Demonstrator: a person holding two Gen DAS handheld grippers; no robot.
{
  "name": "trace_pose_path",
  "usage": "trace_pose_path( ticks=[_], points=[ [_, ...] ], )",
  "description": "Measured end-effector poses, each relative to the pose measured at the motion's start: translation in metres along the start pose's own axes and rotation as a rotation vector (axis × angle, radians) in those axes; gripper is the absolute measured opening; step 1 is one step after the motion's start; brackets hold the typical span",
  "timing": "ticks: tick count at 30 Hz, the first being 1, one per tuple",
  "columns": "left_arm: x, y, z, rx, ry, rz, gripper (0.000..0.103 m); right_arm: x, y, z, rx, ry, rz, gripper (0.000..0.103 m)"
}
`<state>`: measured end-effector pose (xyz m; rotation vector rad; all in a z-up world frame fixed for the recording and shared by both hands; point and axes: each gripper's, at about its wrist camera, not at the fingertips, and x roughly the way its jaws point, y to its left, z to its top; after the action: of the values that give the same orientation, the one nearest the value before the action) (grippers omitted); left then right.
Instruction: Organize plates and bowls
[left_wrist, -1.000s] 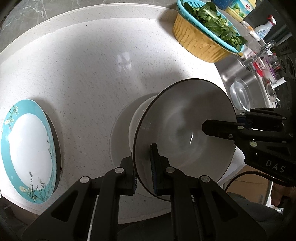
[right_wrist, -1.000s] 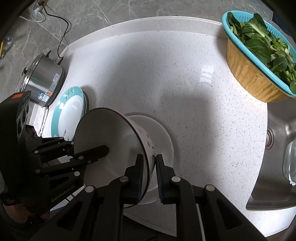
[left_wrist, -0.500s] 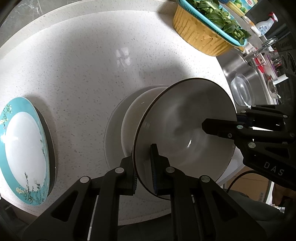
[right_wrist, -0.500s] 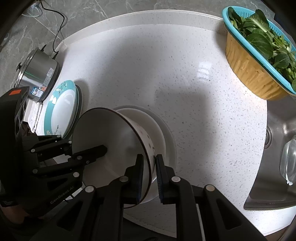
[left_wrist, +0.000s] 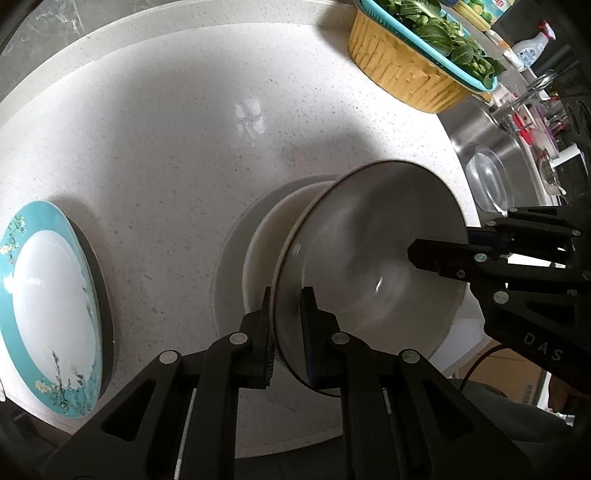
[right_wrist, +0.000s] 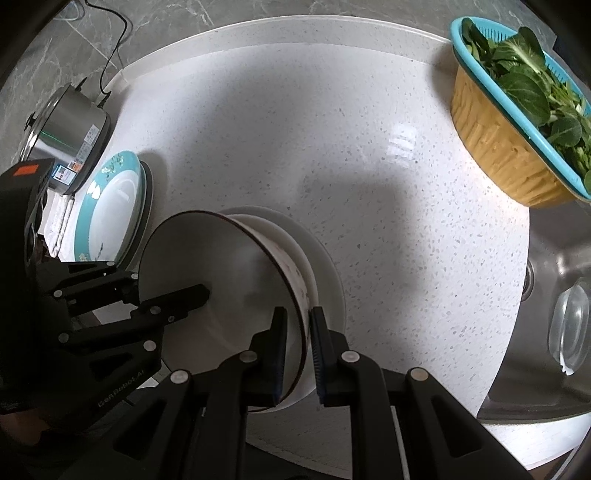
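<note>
Left gripper (left_wrist: 286, 321): pinches bowl (left_wrist: 369, 266) rim, near side | Right gripper (right_wrist: 297, 334): pinches opposite rim | Bowl: tilted, just above white bowl (left_wrist: 266, 240) on white plate (left_wrist: 231, 266) | Step: nest bowl; level rim, centre over lower bowl, lower evenly, release both together | Teal plate (left_wrist: 48, 306): apart, on counter (left_wrist: 184, 129).

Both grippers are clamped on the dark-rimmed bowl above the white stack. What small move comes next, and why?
Probably lower it straight down a little. The left gripper and right gripper pinch opposite sides of the bowl, which sits tilted over the white bowl on the white plate, seemingly not nested yet.
</note>
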<state>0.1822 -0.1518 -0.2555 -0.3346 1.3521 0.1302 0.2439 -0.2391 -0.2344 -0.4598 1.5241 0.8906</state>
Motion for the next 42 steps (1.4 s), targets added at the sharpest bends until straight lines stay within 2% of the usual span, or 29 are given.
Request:
trace_pose_path(
  ticks=[10, 12, 15, 18, 20, 22, 34, 37, 42],
  points=[
    [-0.0009, 0.0035, -0.0010, -0.015, -0.019, -0.010, 0.012, -0.0002, 0.0016, -0.0007, 0.000, -0.005, -0.019, 0.017],
    [-0.0011, 0.0027, -0.0023, -0.015, -0.022, -0.017, 0.016, -0.0001, 0.0025, -0.0012, -0.001, -0.003, -0.023, 0.018],
    [-0.0009, 0.0004, -0.0030, -0.012, -0.026, -0.028, 0.023, -0.0003, 0.0039, -0.0019, 0.003, -0.002, -0.022, 0.019],
    [-0.0006, -0.0016, -0.0023, -0.007, -0.033, -0.048, 0.035, 0.0016, 0.0045, -0.0015, 0.006, 0.002, -0.014, 0.019],
    [-0.0001, -0.0027, -0.0025, -0.002, -0.034, -0.065, 0.048, 0.0020, 0.0035, -0.0013, 0.005, 0.004, -0.009, 0.019],
    [0.0000, -0.0034, -0.0021, 0.001, -0.035, -0.071, 0.053, 0.0019, 0.0020, 0.0001, 0.002, 0.003, -0.006, 0.019],
    [-0.0006, 0.0018, -0.0006, -0.012, -0.047, -0.101, 0.060, 0.0022, -0.0007, -0.0005, 0.011, 0.008, -0.003, 0.019],
    [-0.0004, 0.0039, -0.0011, -0.018, -0.050, -0.115, 0.062, 0.0028, -0.0032, -0.0014, 0.028, 0.010, 0.008, 0.022],
    [0.0001, 0.0032, -0.0013, -0.012, -0.056, -0.122, 0.065, 0.0080, -0.0044, -0.0041, 0.030, 0.026, 0.039, 0.020]
  ],
)
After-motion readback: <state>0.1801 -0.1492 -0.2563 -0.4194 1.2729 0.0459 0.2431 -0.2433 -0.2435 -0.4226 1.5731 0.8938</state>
